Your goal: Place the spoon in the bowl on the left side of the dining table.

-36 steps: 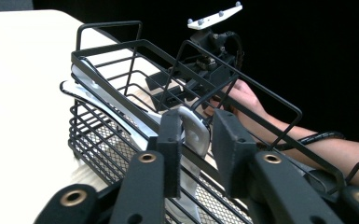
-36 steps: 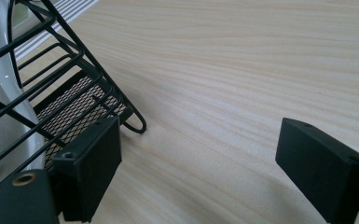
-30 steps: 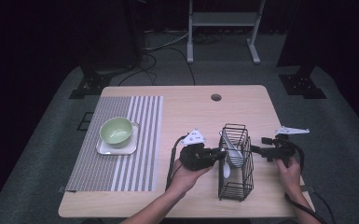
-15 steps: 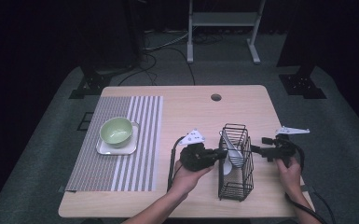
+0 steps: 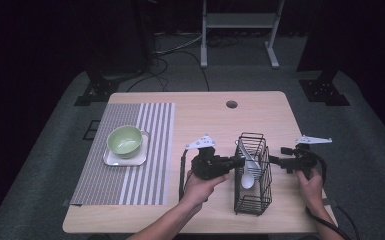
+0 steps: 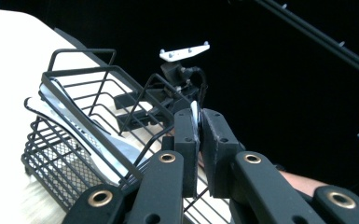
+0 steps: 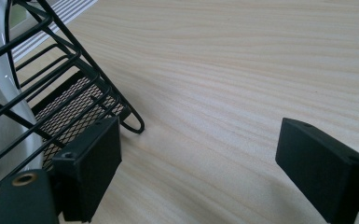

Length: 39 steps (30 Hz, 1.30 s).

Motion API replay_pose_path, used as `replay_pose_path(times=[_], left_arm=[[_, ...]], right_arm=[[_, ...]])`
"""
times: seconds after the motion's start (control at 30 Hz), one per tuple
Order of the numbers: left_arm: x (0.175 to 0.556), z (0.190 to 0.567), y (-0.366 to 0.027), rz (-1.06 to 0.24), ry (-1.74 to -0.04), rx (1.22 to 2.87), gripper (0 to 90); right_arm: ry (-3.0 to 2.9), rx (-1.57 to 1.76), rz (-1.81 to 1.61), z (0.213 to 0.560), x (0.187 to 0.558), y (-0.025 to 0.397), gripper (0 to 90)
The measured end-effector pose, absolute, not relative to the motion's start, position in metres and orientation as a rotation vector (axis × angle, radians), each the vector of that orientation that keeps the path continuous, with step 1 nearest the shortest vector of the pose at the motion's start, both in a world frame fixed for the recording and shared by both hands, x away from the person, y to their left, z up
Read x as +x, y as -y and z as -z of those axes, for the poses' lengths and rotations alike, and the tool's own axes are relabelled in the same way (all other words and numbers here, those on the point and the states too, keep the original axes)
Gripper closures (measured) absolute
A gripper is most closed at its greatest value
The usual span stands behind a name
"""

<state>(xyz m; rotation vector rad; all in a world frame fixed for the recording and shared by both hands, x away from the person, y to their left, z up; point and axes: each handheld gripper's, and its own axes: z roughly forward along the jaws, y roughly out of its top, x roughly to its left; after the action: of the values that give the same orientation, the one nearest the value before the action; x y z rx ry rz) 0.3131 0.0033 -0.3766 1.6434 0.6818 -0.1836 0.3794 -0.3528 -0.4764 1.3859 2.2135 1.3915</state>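
A black wire basket (image 5: 253, 202) stands on the table's right half, with a white spoon (image 5: 247, 179) leaning inside it. My left gripper (image 5: 239, 161) reaches into the basket from its left side. In the left gripper view the jaws (image 6: 197, 122) are shut on a thin white edge, seemingly the spoon's handle, with the basket (image 6: 81, 53) and more white cutlery (image 6: 98, 137) to the left. My right gripper (image 5: 275, 160) sits just right of the basket, pointing at it. Its jaws (image 7: 200, 140) stand wide open over bare wood, nothing between them, beside the basket's foot (image 7: 74, 100).
A grey striped placemat (image 5: 145, 150) covers the table's left part and carries a green bowl (image 5: 125, 140) on a white square plate (image 5: 111, 160). A round cable hole (image 5: 231, 104) lies near the far edge. Bare wood lies between mat and basket.
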Motion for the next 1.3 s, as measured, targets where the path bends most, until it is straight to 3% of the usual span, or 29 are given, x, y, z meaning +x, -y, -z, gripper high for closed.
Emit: replay_pose_path(times=[1.3], left_arm=[[0.316, 0.338, -0.007, 0.287, -0.681, 1.497, 85.0]], right_arm=[[-2.218, 1.397, -1.368, 0.477, 0.38, 0.352, 13.2]])
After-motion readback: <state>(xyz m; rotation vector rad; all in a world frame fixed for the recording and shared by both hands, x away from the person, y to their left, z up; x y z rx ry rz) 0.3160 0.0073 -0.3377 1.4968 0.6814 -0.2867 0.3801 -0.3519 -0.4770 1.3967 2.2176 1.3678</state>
